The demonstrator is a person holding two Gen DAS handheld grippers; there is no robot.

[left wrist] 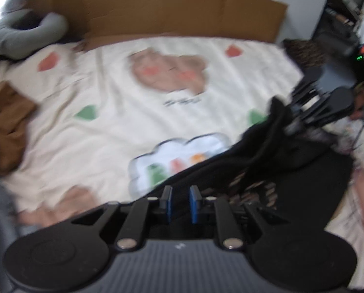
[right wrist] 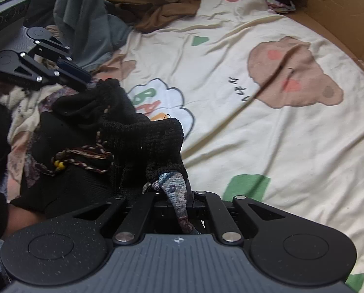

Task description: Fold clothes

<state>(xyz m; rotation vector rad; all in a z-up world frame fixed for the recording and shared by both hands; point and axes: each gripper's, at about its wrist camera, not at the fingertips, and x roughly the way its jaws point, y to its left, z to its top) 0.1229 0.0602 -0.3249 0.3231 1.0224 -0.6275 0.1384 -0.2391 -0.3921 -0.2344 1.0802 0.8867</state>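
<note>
A black knit garment (right wrist: 123,131) lies bunched on the cream cartoon bedsheet (right wrist: 267,146). The right gripper (right wrist: 179,195) is clamped on its hem; the left gripper (left wrist: 180,202) is slightly apart, apparently empty. Brown cloth (right wrist: 157,7) and cardboard (left wrist: 172,12) border the bed.

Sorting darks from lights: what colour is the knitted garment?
Black knit garment, with multicoloured braided trim; clearest in the right wrist view.

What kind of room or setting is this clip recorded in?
Most likely a bedroom at home, worked on a bed: a cream bedsheet printed with a cartoon bear covers the surface, loose clothes such as a brown garment lie piled at its edge, and a grey pillow sits by cardboard.
</note>
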